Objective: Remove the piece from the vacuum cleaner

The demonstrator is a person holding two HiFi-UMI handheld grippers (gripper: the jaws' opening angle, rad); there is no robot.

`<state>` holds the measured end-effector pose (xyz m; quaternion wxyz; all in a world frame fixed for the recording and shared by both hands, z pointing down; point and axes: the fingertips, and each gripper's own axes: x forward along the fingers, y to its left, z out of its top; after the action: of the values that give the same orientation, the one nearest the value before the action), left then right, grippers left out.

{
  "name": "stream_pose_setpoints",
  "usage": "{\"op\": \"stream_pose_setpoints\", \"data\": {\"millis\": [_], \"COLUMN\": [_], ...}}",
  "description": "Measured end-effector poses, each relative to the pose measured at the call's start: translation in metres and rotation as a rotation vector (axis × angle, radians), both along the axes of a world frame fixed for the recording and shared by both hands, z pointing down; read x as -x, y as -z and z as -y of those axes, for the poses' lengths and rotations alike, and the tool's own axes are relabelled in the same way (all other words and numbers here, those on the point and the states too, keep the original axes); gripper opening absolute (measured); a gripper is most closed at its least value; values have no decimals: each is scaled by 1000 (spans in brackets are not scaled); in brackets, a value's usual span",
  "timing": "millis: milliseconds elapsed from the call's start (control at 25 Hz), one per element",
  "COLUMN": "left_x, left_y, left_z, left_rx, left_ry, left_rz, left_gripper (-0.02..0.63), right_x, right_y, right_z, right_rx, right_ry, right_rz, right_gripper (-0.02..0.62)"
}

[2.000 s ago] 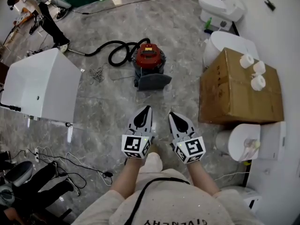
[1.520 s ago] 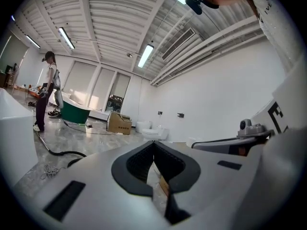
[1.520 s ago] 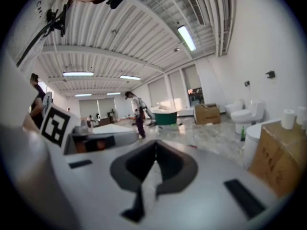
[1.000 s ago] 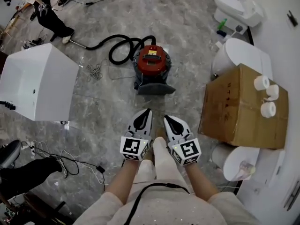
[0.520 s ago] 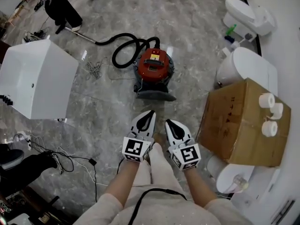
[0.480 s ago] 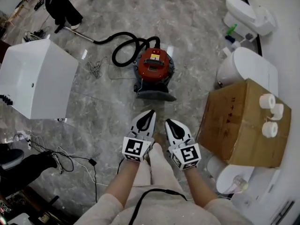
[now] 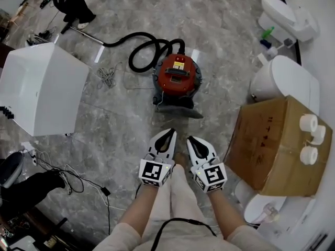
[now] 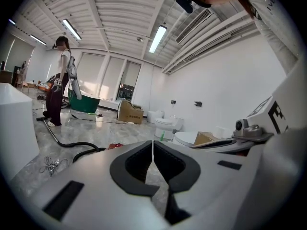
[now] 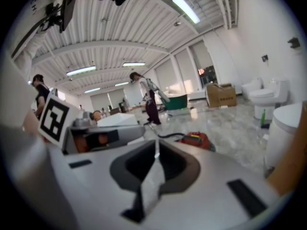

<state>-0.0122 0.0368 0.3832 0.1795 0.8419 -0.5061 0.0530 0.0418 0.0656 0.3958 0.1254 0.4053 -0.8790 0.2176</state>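
Closing in on the vacuum cleaner [image 7: 178, 76], we have stepped forward. The red drum now sits nearer to both grippers in the head view than it did a second ago, and the cardboard box [image 7: 280, 140] has slid towards the right edge. Both hands have also come down a little.

The left gripper [image 7: 168, 133] and the right gripper [image 7: 192, 140] are side by side, pointing at the machine but short of it. Each gripper's own view shows its jaws pressed together with nothing between them. We judge this is the approach: nothing is touched yet, and the jaws must spread before any grasp.

The vacuum cleaner stands on the marble floor [image 7: 220, 30], its black hose [image 7: 141, 46] curling away to the far left. A grey part [image 7: 178, 110] projects from its near side, and it may be the piece to remove.

A yellow label [image 7: 179, 65] sits on the red lid, but its print is too small to read. Dark print on the cardboard box is likewise illegible. The cubes on the grippers carry only black-and-white square markers.
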Motion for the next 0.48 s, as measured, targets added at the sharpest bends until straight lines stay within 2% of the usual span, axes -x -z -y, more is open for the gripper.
{"op": "stream_pose_setpoints", "data": {"millis": [480], "left_x": [-4], "left_y": [-85], "left_z": [25], "left_rx": [44], "left_ry": [-52], "left_rz": [-26], "left_gripper": [23], "right_x": [0], "right_y": [-83], "right_z": [28], "right_rx": [51], "right_ry": [16], "right_rz": [-56], "right_gripper": [14]}}
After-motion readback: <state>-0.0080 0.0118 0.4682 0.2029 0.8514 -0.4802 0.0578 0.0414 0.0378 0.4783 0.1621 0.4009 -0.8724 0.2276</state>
